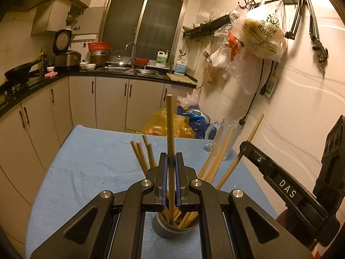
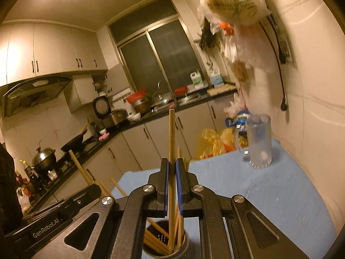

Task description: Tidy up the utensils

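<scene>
1. The left gripper (image 1: 171, 172) is clamped on a single chopstick (image 1: 170, 142). The blue pads pinch it near mid-length, so it stands close to upright, its lower end down inside the grey holder (image 1: 170, 229) just beneath the jaws.

2. The right gripper (image 2: 171, 177) is likewise shut on its own chopstick (image 2: 172, 142), also held near vertical, with the tip reaching into the holder (image 2: 167, 246). An upright hold seems meant to let each stick drop straight through the narrow mouth rather than catch the rim.

3. The holder stands on the blue-covered worktop (image 1: 92, 157), near its close edge. It already carries a bundle of chopsticks (image 1: 217, 159) that lean and fan outward against the rim, which leaves the middle freer for the two sticks being lowered.

4. Both grippers hang over the same holder, side by side. The right one shows at the edge of the left wrist view, so they are close but I cannot tell whether they touch.

5. A glass mug (image 2: 257, 141) stands empty at the far corner of the worktop by the wall, well apart from the holder. It plays no visible part at this moment.

6. Judging from this, the step in hand is seating two sticks in the holder. The risk is that a release from this height lets a stick tip sideways onto the leaning bundle.
</scene>
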